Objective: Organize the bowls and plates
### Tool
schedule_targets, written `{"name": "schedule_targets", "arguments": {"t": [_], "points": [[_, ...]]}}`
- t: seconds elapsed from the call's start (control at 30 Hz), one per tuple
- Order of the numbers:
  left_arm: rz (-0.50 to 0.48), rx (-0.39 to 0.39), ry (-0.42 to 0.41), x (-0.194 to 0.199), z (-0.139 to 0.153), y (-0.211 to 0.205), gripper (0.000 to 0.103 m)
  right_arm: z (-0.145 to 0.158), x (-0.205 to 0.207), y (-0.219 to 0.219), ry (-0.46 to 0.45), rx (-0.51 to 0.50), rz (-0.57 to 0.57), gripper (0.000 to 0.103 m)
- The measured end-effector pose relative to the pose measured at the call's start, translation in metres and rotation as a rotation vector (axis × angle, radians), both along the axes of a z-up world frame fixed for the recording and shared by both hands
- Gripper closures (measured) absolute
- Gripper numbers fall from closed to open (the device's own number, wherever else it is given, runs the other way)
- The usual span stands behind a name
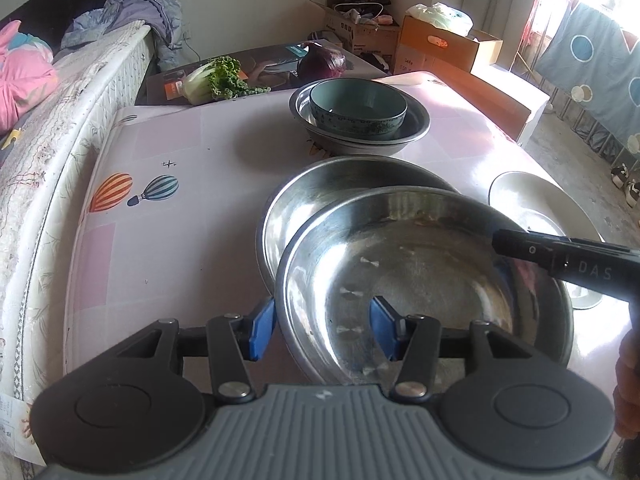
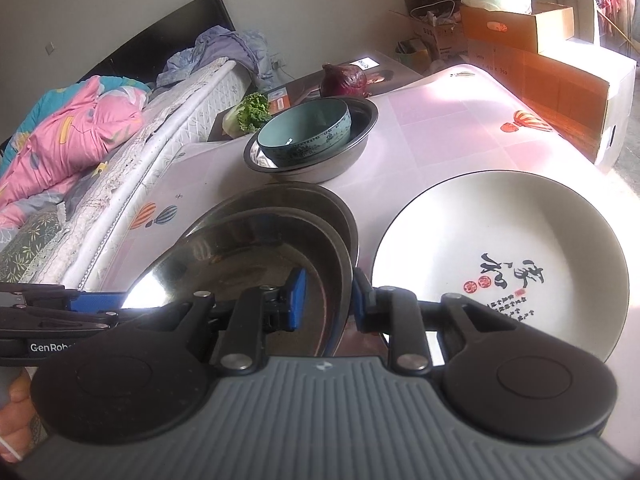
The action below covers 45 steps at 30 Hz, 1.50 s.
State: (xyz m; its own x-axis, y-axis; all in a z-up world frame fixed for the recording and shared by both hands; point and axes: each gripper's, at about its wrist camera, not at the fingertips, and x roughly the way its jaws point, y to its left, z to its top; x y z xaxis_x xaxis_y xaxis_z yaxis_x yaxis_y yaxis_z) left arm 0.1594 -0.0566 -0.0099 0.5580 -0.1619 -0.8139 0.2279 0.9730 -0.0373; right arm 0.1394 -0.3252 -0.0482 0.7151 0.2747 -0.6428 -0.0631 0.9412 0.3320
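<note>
A steel plate (image 1: 420, 280) is lifted, tilted over a second steel plate (image 1: 320, 196) on the table. My left gripper (image 1: 322, 326) straddles its left rim, jaws wide with a gap to the rim. My right gripper (image 2: 326, 300) is shut on the same steel plate (image 2: 248, 256) at its right rim. The lower steel plate (image 2: 312, 200) shows behind it. A white ceramic plate (image 2: 500, 256) with black writing lies to the right; it also shows in the left wrist view (image 1: 536, 208). A teal bowl (image 1: 356, 106) sits in a steel basin (image 1: 408, 128) further back.
The table (image 1: 192, 208) has a pink cloth with balloon prints. A bed (image 1: 48, 128) runs along its left side. Greens (image 1: 216, 78) and a red cabbage (image 1: 322, 62) lie on a box behind. Cardboard boxes (image 1: 440, 46) stand at the back right.
</note>
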Motion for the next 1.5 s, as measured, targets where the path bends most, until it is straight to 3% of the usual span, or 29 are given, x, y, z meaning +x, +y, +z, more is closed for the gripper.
{"name": "schedule_targets", "arguments": {"t": [0.13, 0.3, 0.5, 0.7, 0.87, 1.07, 1.23, 1.5], "points": [[0.014, 0.003, -0.005, -0.004, 0.003, 0.002, 0.046, 0.002, 0.002, -0.004, -0.019, 0.008, -0.004, 0.076], [0.043, 0.011, -0.047, -0.015, 0.015, 0.006, 0.041, 0.007, -0.003, -0.012, -0.05, 0.018, -0.029, 0.061], [0.01, -0.009, -0.106, -0.039, 0.03, -0.002, 0.037, 0.015, -0.031, -0.04, -0.103, 0.057, -0.062, 0.056], [-0.115, -0.105, -0.111, -0.061, 0.023, -0.041, 0.032, 0.011, -0.079, -0.111, -0.133, 0.132, -0.133, 0.053], [-0.171, -0.179, -0.125, -0.069, 0.007, -0.087, 0.028, 0.001, -0.091, -0.176, -0.11, 0.173, -0.192, 0.052], [-0.147, -0.247, -0.126, -0.056, -0.016, -0.128, 0.029, -0.01, -0.062, -0.224, -0.111, 0.195, -0.144, 0.052], [-0.156, -0.197, -0.117, -0.042, -0.034, -0.154, 0.033, -0.025, -0.021, -0.241, -0.092, 0.171, -0.101, 0.053], [-0.125, -0.171, -0.064, -0.024, -0.051, -0.158, 0.037, -0.049, 0.039, -0.24, -0.05, 0.23, -0.016, 0.066]]}}
